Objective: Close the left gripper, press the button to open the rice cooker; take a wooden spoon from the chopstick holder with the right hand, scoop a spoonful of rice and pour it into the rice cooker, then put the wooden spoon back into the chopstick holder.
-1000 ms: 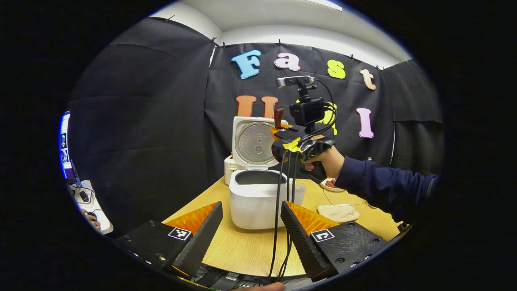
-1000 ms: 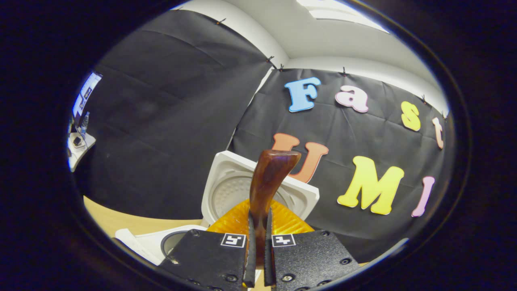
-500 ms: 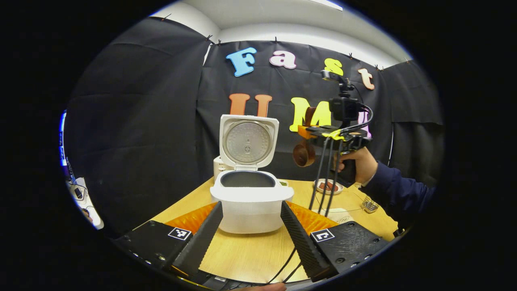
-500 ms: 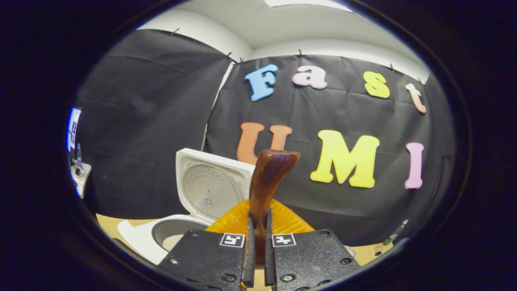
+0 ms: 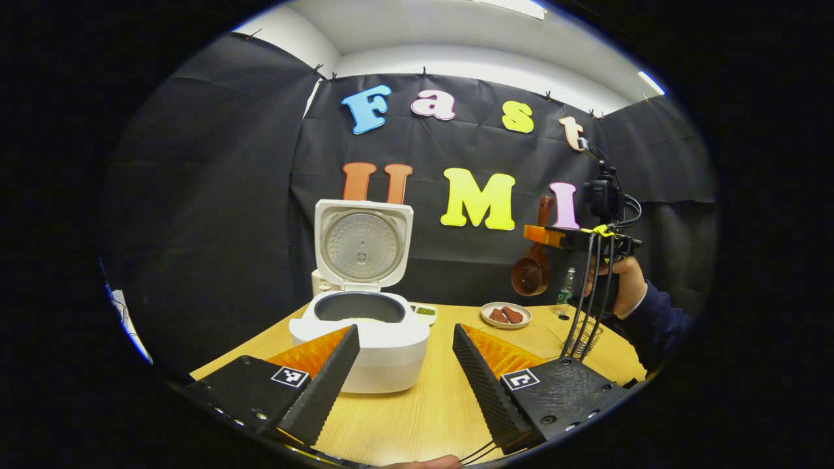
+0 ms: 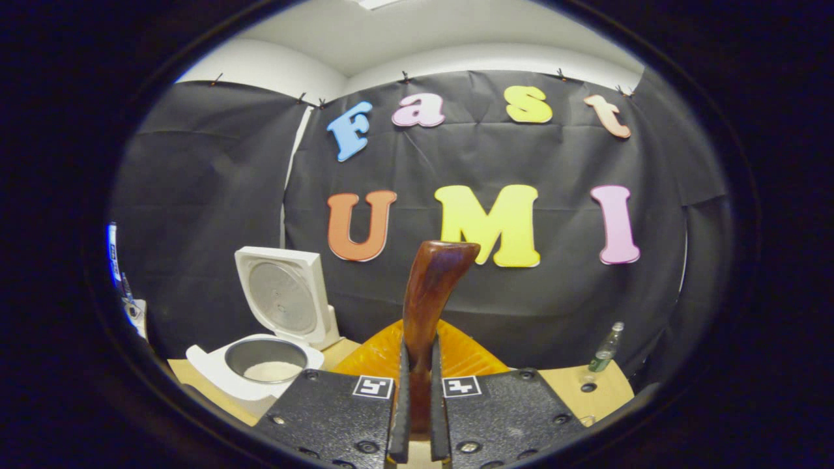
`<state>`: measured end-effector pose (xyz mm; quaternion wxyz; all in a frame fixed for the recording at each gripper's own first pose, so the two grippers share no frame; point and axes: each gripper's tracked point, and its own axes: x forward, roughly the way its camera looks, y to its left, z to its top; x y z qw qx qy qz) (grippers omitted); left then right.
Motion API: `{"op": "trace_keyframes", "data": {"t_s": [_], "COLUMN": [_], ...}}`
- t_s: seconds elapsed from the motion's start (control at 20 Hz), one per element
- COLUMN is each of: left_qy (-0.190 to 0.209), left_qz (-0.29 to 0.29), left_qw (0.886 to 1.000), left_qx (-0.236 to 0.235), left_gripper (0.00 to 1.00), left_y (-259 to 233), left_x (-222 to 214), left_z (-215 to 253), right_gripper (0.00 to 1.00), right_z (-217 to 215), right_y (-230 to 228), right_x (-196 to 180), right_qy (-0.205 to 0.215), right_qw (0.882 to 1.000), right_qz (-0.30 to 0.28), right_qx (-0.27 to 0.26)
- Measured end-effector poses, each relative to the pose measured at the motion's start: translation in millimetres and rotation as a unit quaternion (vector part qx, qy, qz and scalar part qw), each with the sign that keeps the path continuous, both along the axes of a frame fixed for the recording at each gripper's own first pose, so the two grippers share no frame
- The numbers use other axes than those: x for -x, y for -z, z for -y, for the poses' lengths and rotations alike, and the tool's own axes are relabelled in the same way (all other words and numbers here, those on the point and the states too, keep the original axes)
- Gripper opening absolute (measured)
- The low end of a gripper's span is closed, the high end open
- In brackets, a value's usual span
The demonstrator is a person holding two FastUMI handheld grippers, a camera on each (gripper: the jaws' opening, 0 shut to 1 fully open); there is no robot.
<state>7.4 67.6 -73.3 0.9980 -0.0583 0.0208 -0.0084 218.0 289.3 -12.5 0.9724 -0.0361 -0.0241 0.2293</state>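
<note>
— Right gripper (image 6: 415,417): clamped on spoon (image 6: 430,293), handle pinched between both fingers (image 6: 399,397), end of handle sticking up toward twelve o'clock in right gripper view. Cooker (image 6: 260,365) down at eight o'clock there, lid (image 6: 281,303) up, rice visible in pot.

— And from left gripper view?

— Left gripper (image 5: 407,381): jaws wide apart, gripping nothing, low over table (image 5: 417,417). Cooker (image 5: 361,339) just past its fingers, near six o'clock, lid (image 5: 361,241) standing upright. Right gripper (image 5: 544,236) out at three o'clock, held by hand (image 5: 619,283), well above table and well apart from cooker. Spoon (image 5: 533,260) hanging bowl-down below those fingers.

— Anything else on table?

— Small plate (image 5: 505,314) with brown pieces at four o'clock, behind it bottle (image 5: 565,286). Wire holder (image 5: 586,332) partly hidden behind cables, under hand; cannot tell contents.
</note>
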Motion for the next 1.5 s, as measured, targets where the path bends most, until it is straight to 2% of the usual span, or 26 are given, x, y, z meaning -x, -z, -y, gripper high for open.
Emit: {"op": "trace_keyframes", "data": {"t_s": [0.3, 0.5, 0.8, 1.15, 1.25, 1.3, 1.35, 1.5], "left_qy": [0.024, 0.03, 0.02, 0.008, 0.008, 0.006, 0.003, 0.003], "left_qz": [0.022, 0.027, 0.035, 0.033, 0.035, 0.038, 0.039, 0.036], "left_qw": [0.999, 0.999, 0.998, 0.999, 0.999, 0.999, 0.999, 0.999], "left_qx": [-0.025, -0.032, -0.044, -0.026, -0.023, -0.023, -0.024, -0.031], "left_gripper": [0.92, 0.92, 0.92, 0.92, 0.92, 0.92, 0.92, 0.92], "left_y": [-16.5, -25.8, -38.9, -48.7, -55.1, -59.7, -63.8, -74.9], "left_x": [-23.8, -38.2, -60.3, -90.5, -96.9, -100.2, -103.7, -116.0], "left_z": [37.3, 50.6, 45.5, 17.8, 10.2, 5.7, 1.1, -9.1], "right_gripper": [0.15, 0.15, 0.16, 0.17, 0.72, 1.0, 1.0, 1.0], "right_z": [108.2, 169.8, 219.3, 264.1, 282.6, 294.4, 298.7, 286.2], "right_y": [17.8, 35.6, 87.5, 139.8, 134.3, 129.1, 114.0, 83.1], "right_x": [-28.4, -45.6, -62.2, -72.6, -58.5, -63.4, -50.7, -14.6], "right_qy": [0.073, 0.118, 0.155, 0.176, 0.212, 0.235, 0.246, 0.232], "right_qw": [0.997, 0.992, 0.983, 0.973, 0.969, 0.965, 0.964, 0.968], "right_qz": [-0.029, -0.039, -0.09, -0.13, -0.116, -0.104, -0.092, -0.078], "right_qx": [-0.018, -0.013, -0.028, -0.072, -0.057, -0.051, -0.049, -0.052]}}
